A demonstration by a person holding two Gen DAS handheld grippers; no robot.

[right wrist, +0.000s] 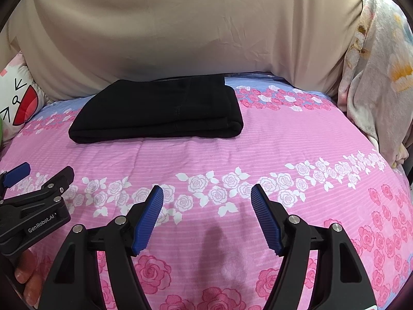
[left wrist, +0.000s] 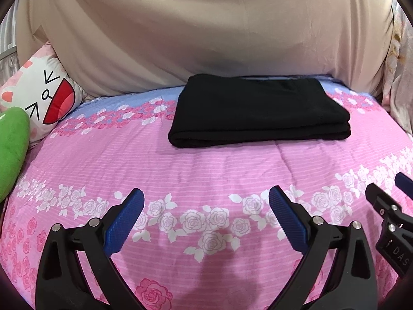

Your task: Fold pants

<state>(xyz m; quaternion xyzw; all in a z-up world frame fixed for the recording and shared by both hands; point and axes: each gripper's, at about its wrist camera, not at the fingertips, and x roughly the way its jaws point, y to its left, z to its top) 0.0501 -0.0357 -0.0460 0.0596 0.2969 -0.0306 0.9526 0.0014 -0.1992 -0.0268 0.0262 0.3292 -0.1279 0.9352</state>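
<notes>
The black pants [left wrist: 258,111] lie folded into a flat rectangular stack on the pink floral bedspread [left wrist: 206,170], near the beige headboard. They also show in the right wrist view [right wrist: 157,111]. My left gripper [left wrist: 206,196] is open and empty, held over the bedspread well short of the pants. My right gripper [right wrist: 206,191] is open and empty too, beside the left one and equally far back from the pants. Each gripper shows at the edge of the other's view: the right one [left wrist: 387,188] and the left one [right wrist: 44,170].
A beige padded headboard [left wrist: 206,31] rises behind the pants. A cat-face cushion [left wrist: 44,95] and a green plush [left wrist: 13,147] lie at the left. A pale floral blanket [right wrist: 374,77] hangs at the right.
</notes>
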